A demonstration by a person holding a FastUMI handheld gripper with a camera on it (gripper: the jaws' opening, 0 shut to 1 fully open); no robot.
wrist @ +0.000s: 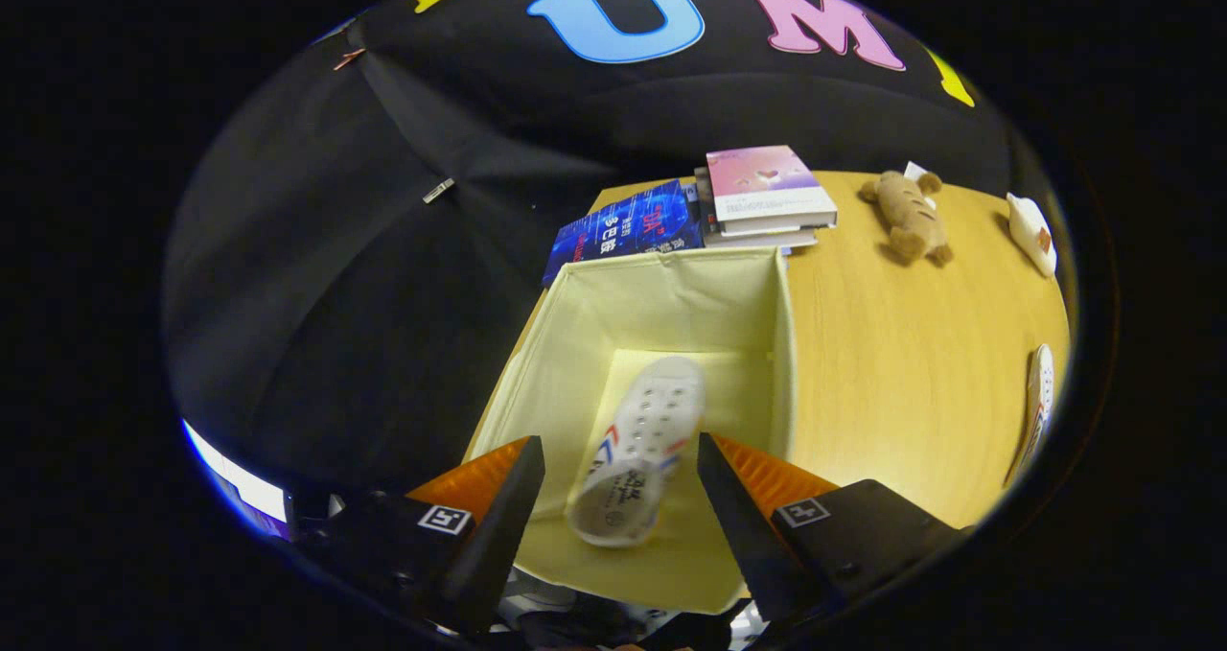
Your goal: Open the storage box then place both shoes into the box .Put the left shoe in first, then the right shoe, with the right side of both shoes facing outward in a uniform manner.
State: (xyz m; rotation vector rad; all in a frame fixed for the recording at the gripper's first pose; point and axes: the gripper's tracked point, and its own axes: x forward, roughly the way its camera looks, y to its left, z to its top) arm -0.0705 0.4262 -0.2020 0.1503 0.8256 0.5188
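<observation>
Gripper view: the gripper hangs over the open storage box, fingers spread, holding nothing. One shoe lies sole-up inside. The other shoe waits far right on the desk; lift clear before reaching, I'd say.

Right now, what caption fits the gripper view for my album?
Open gripper hovers over the storage box, one shoe lying inside, second shoe waiting on the table.
</observation>
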